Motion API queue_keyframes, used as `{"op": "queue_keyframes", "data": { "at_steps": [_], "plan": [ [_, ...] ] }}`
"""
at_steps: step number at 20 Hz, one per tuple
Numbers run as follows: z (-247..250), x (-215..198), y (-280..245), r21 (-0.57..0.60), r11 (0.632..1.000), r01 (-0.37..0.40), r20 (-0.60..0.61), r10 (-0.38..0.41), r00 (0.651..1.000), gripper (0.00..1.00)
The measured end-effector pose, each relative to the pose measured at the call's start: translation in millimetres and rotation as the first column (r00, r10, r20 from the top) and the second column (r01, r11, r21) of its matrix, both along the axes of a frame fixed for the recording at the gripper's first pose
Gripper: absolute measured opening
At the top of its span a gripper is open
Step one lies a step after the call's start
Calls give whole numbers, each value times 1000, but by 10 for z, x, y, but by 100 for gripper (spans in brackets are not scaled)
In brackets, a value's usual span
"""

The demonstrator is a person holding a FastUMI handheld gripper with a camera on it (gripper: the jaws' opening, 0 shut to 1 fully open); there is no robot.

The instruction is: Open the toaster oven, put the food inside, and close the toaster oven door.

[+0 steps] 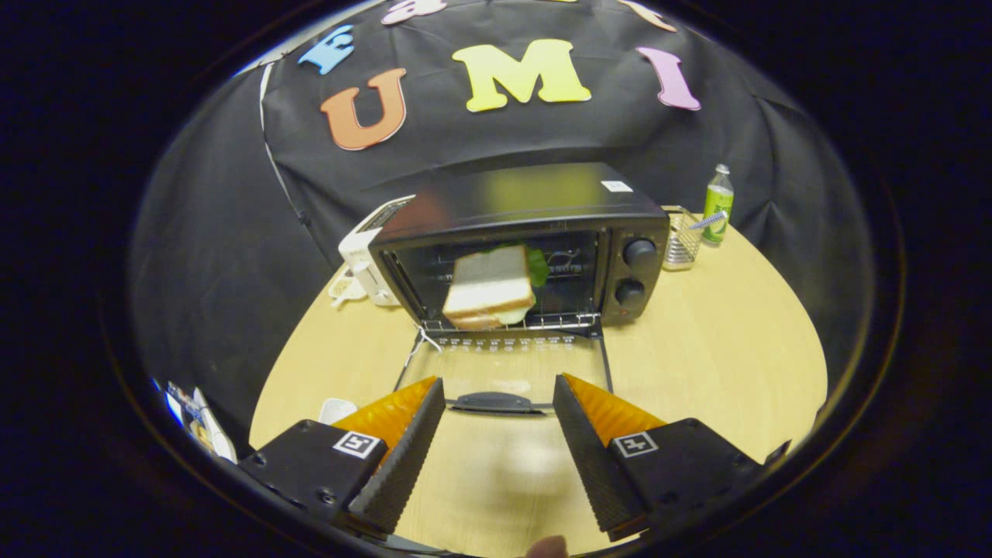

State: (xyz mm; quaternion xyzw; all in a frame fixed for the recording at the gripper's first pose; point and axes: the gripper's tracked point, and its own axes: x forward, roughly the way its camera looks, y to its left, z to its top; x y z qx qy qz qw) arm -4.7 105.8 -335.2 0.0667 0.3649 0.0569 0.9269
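The tongs (500,407) stand spread over the pale wood-grain table (736,364), gripping nothing, their ribbed inner faces apart. Each carries 1 square black-and-white marker. Just ahead lies the oven's glass door (500,376), dropped flat, its dark handle (494,402) between the tips. Beyond, the boxy black oven (535,232) has 2 round knobs (640,253); its small white label is unreadable. A sandwich (490,291) leans on the wire rack (511,322) inside.

Gripper view looks from above the tool (500,403) toward the toaster oven (519,248) nearby.
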Motion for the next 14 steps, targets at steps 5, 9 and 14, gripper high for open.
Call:
{"op": "queue_keyframes", "data": {
  "at_steps": [5,9,14],
  "plan": [
    [-580,-165,35,-35,999,-7,-51,5,999,94],
    [-1092,-238,79,-46,999,-3,-132,-3,991,94],
    [-1297,-70,43,-61,997,49,-153,-57,987,94]
  ]
}}
